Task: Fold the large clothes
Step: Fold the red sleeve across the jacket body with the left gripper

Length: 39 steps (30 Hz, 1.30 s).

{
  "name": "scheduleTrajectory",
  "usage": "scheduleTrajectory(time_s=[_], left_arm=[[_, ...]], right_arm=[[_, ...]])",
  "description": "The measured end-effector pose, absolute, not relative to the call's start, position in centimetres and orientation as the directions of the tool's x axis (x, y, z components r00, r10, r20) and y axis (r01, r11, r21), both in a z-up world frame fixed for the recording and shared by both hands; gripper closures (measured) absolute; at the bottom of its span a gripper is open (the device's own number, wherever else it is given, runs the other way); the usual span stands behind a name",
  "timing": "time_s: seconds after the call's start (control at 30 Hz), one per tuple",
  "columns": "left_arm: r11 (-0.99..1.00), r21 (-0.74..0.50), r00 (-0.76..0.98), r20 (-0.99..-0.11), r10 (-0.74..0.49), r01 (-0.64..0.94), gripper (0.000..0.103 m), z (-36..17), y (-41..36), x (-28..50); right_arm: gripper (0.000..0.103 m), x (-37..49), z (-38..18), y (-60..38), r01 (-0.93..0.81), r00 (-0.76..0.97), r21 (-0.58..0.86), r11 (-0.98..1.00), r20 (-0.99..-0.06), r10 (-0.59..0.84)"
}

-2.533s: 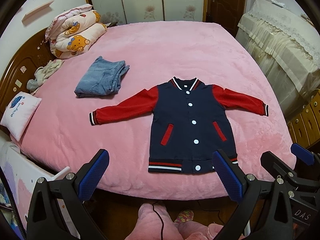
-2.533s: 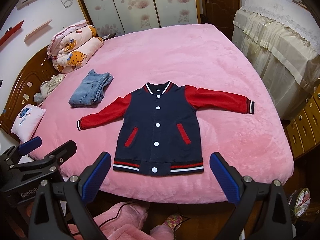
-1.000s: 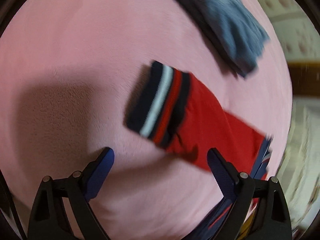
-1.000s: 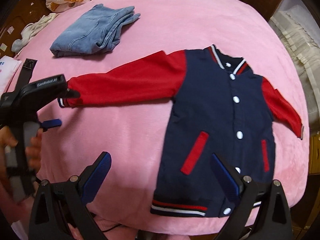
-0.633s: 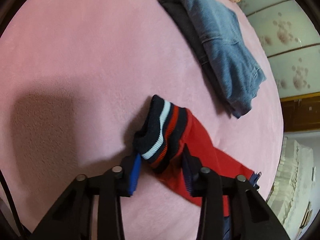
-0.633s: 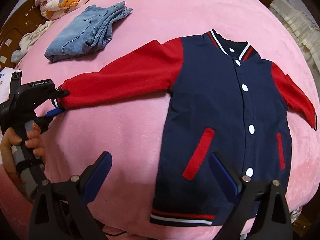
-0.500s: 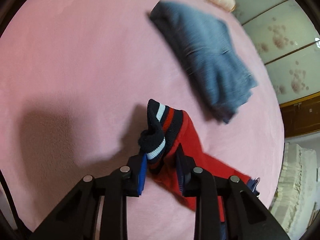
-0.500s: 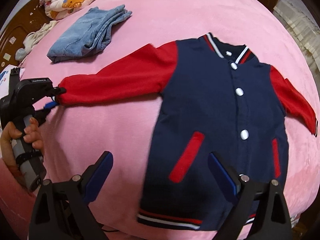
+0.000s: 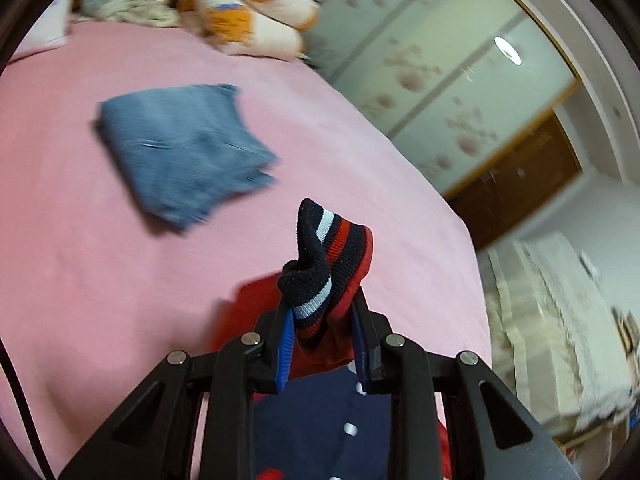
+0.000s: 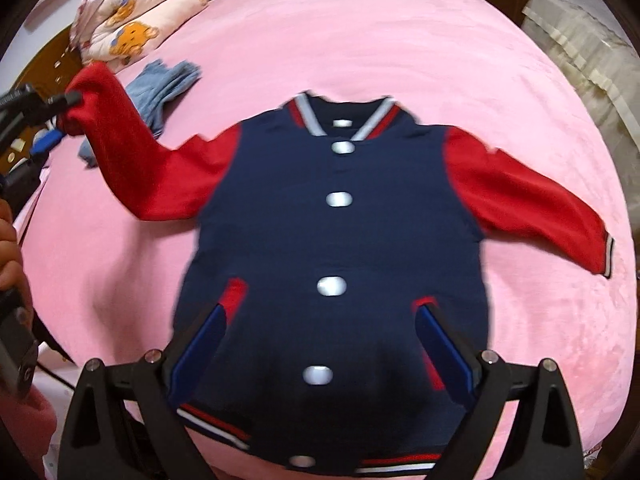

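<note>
Fingers: the left gripper (image 9: 320,336) has its blue pads (image 9: 285,344) clamped on the striped cuff (image 9: 326,256) of a red sleeve (image 10: 132,156); its jaws closed within the last second and the cuff bunches up between them. The right gripper (image 10: 320,344) stands wide, nothing between its pads, hovering over the lower front of the jacket.

Jacket (image 10: 336,248): navy body, red sleeves, white snap buttons, striped collar and hem. Lies face up, buttoned, on the pink bed (image 10: 400,40). The held sleeve is raised off the bed at the jacket's left; the other sleeve (image 10: 532,208) lies flat at its right.

Folded jeans (image 9: 180,152): on the bed beyond the jacket's raised sleeve, apart from it.

Rolled quilt (image 10: 128,32): bear print, beyond the jeans, far from the jacket.
</note>
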<state>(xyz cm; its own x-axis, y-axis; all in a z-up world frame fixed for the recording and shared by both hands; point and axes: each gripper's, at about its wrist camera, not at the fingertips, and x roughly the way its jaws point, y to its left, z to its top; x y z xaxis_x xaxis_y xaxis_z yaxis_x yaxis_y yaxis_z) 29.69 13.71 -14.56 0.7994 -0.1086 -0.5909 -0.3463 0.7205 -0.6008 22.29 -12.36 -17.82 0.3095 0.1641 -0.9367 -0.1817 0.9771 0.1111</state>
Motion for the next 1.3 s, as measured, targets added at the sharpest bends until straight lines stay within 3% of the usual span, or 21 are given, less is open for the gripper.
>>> scheduleTrajectory(time_s=[0.2,0.43,0.47,0.53,0.57,0.67,0.73,0.9,0.93,1.0,1.03,1.13,1.27,1.3], left_arm=[[0.807,-0.528,0.723,-0.663,-0.194,-0.267,0.079,-15.5,3.6,31.5],[0.888,-0.427,0.542,-0.793,-0.278,-0.17,0.069,-19.4,-4.8,33.5],[0.888,-0.432,0.514,-0.804,-0.299,-0.16,0.064,-19.9,-5.7,33.5],[0.885,-0.442,0.477,-0.816,-0.328,-0.148,0.038,-20.7,-6.1,33.9],[0.887,-0.436,0.466,-0.824,-0.324,-0.154,0.032,-20.7,-6.3,33.8],[0.892,-0.417,0.477,-0.828,-0.295,-0.172,0.024,-20.2,-5.5,33.4],[0.909,-0.366,0.47,-0.85,-0.238,-0.201,0.02,-20.1,-4.0,33.2],[0.94,-0.12,0.346,-0.938,-0.001,-0.321,0.02,-22.1,0.6,33.1],[0.936,-0.104,0.322,-0.947,0.01,-0.336,0.02,-22.7,2.0,33.4],[0.923,-0.085,0.275,-0.961,0.024,-0.377,0.02,-23.9,4.0,33.4],[0.915,-0.085,0.259,-0.966,0.022,-0.394,0.02,-24.7,5.1,33.2],[0.892,-0.109,0.213,-0.977,-0.015,-0.439,0.023,-26.3,6.8,33.0],[0.887,-0.107,0.19,-0.981,-0.022,-0.449,0.042,-27.1,6.9,32.9],[0.888,-0.106,0.185,-0.983,-0.024,-0.448,0.055,-27.2,6.8,32.8]], right_arm=[[0.007,24.3,-17.6,-17.4,-0.109,0.334,0.1,0.989,-0.934,0.131],[0.007,26.8,-17.4,-21.3,-0.053,0.356,0.113,0.992,-0.926,0.125],[0.007,27.0,-17.6,-21.7,-0.051,0.357,0.116,0.992,-0.925,0.127],[0.007,27.4,-18.2,-22.3,-0.047,0.358,0.128,0.991,-0.924,0.136],[0.007,27.6,-18.3,-22.4,-0.047,0.359,0.138,0.989,-0.922,0.145],[0.008,28.6,-19.0,-22.6,-0.05,0.357,0.186,0.981,-0.914,0.192],[0.016,29.5,-19.5,-22.4,-0.054,0.345,0.251,0.966,-0.904,0.254],[0.028,32.1,-21.1,-20.8,-0.051,0.315,0.308,0.95,-0.898,0.308],[0.029,32.8,-21.7,-20.2,-0.044,0.305,0.284,0.958,-0.909,0.284],[0.045,34.0,-22.9,-19.3,-0.023,0.273,0.223,0.975,-0.936,0.221],[0.047,34.4,-23.4,-19.0,-0.014,0.258,0.207,0.978,-0.944,0.204],[0.061,35.7,-24.8,-18.9,0.016,0.198,0.249,0.968,-0.95,0.241],[0.083,35.3,-23.4,-19.8,-0.026,0.278,0.264,0.964,-0.925,0.26],[0.084,35.2,-23.3,-19.9,-0.032,0.282,0.243,0.97,-0.928,0.242]])
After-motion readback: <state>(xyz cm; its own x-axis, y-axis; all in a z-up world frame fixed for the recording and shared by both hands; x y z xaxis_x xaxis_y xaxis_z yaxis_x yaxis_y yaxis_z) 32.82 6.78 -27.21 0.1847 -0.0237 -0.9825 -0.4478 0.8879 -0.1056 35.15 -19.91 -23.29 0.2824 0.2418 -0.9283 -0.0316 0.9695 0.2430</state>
